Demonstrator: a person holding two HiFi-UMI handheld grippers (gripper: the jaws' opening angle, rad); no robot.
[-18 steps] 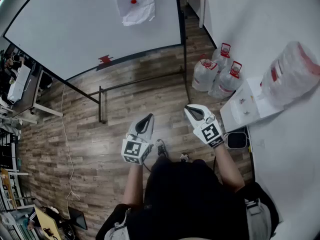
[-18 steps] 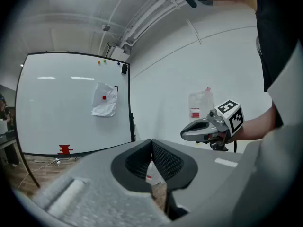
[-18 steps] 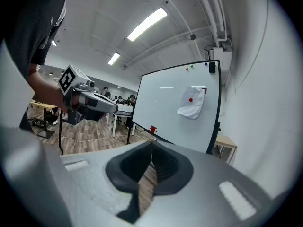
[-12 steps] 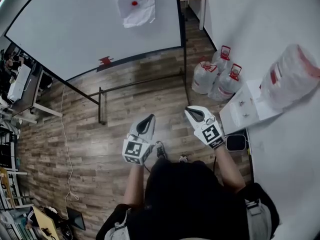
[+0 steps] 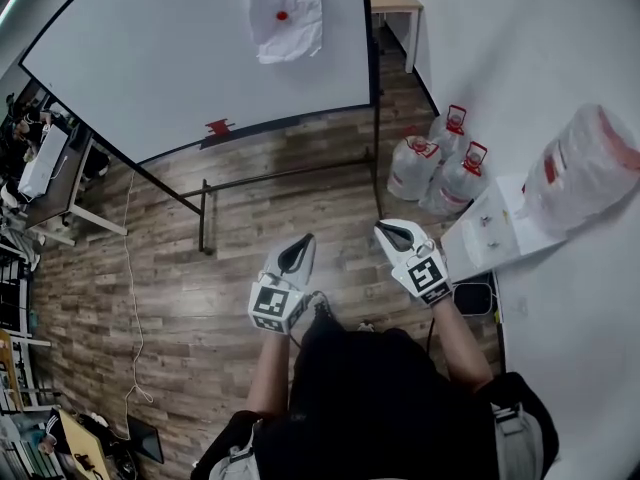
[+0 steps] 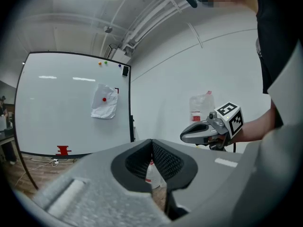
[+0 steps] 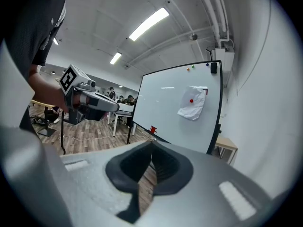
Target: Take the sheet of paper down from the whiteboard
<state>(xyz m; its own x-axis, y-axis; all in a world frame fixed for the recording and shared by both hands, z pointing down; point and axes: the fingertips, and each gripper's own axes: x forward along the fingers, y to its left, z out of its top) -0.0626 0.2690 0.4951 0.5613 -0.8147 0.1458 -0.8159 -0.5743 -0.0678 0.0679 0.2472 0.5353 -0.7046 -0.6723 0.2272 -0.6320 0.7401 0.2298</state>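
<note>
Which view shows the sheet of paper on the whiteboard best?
The head view: the sheet of paper appears largest, crumpled, with a red dot near its top. Both gripper views show it smaller, hanging on the whiteboard.

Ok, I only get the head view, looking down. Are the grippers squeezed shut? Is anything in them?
Observer: Both are shut and empty. The left gripper has its jaws together with nothing between them, and so does the right gripper.
Operator: My picture cuts off the top of the board. Is anything up there?
Observer: Yes, small coloured magnets sit along the top edge of the whiteboard, above the sheet of paper.
Operator: Are the lights on?
Observer: Yes, the right gripper view shows a long ceiling light lit overhead.
</note>
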